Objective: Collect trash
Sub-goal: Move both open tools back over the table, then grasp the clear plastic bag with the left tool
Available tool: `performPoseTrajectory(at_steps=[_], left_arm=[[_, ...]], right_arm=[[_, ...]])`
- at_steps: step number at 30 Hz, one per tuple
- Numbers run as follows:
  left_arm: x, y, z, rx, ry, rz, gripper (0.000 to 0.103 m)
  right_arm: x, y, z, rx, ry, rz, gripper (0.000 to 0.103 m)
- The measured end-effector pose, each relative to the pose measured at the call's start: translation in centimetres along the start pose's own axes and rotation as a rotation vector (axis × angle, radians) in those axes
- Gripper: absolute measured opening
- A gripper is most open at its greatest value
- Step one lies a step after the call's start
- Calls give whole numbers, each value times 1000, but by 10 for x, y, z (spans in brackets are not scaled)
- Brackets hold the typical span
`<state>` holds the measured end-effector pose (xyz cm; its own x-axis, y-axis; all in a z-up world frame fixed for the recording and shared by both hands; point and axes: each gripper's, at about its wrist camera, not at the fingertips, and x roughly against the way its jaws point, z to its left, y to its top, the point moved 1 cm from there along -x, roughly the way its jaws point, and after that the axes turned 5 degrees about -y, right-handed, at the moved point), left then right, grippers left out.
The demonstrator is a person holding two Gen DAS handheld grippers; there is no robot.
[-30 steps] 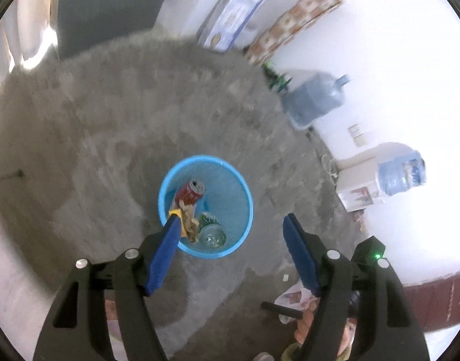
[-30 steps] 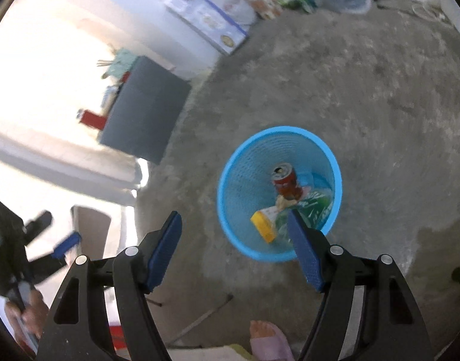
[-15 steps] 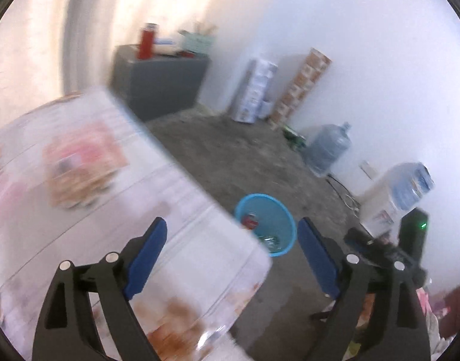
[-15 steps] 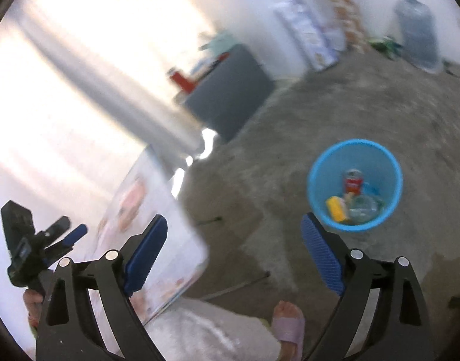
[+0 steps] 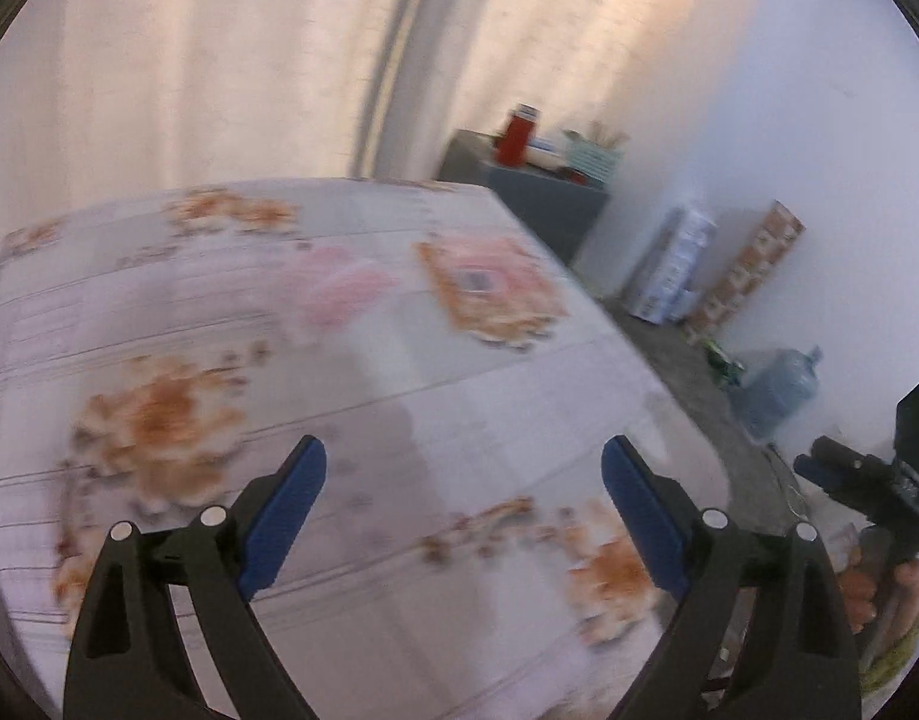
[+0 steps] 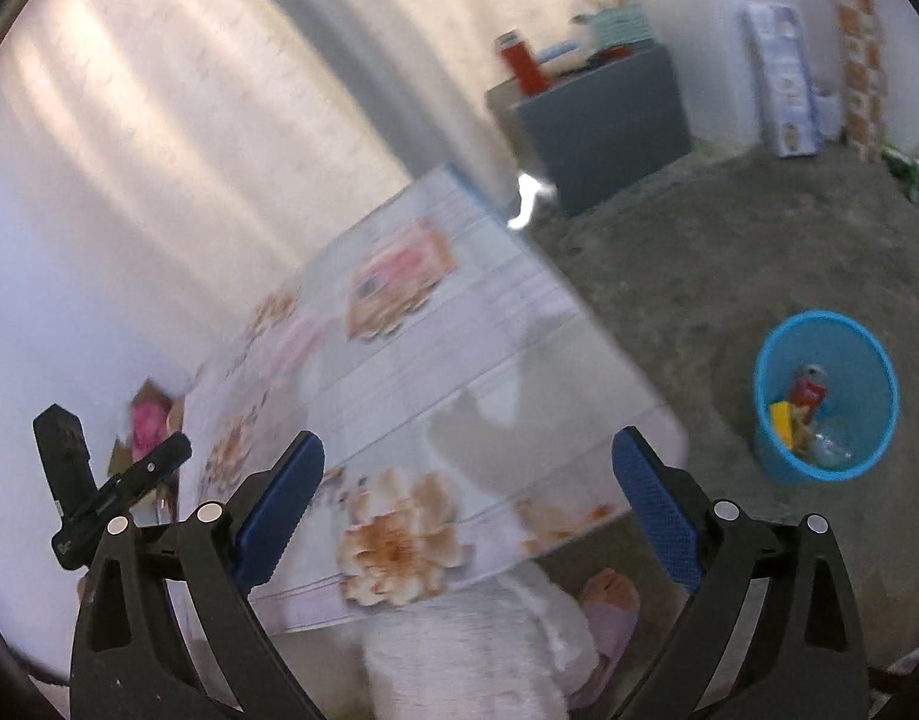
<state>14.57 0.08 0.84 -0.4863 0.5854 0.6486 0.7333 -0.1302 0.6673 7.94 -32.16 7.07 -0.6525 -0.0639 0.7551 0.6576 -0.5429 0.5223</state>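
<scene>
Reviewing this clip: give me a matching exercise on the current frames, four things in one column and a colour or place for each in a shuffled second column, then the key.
Things:
1. trash bin
2. canister
3. water jug
4. table

Descriptions:
A. red, standing on the grey cabinet
B. covered with a flowered cloth, under both open grippers
C. blue mesh, on the concrete floor, with a can and other trash inside
D. pale blue, on the floor by the white wall

Pairs: 1-C, 2-A, 3-D, 4-B
</scene>
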Motion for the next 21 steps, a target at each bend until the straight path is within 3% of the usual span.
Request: performPoseTrajectory(at_steps=[6,10,13,19,21], left_arm=[[21,-11,48,50,67,-30,94],[21,-16,69,86,74,-34,94],[17,-8,77,77,38,-43,95],[-28,43,80,-58,-72,49,97],[-45,61,80,-92,-76,72,97]], right_arm=[[-29,8,61,100,36,80,93],[-53,22,89,101,81,132,93],[-71,32,99,69,117,172,93],[-111,46,108,10,115,225,93],[-122,48,106,-21,117,236,93]])
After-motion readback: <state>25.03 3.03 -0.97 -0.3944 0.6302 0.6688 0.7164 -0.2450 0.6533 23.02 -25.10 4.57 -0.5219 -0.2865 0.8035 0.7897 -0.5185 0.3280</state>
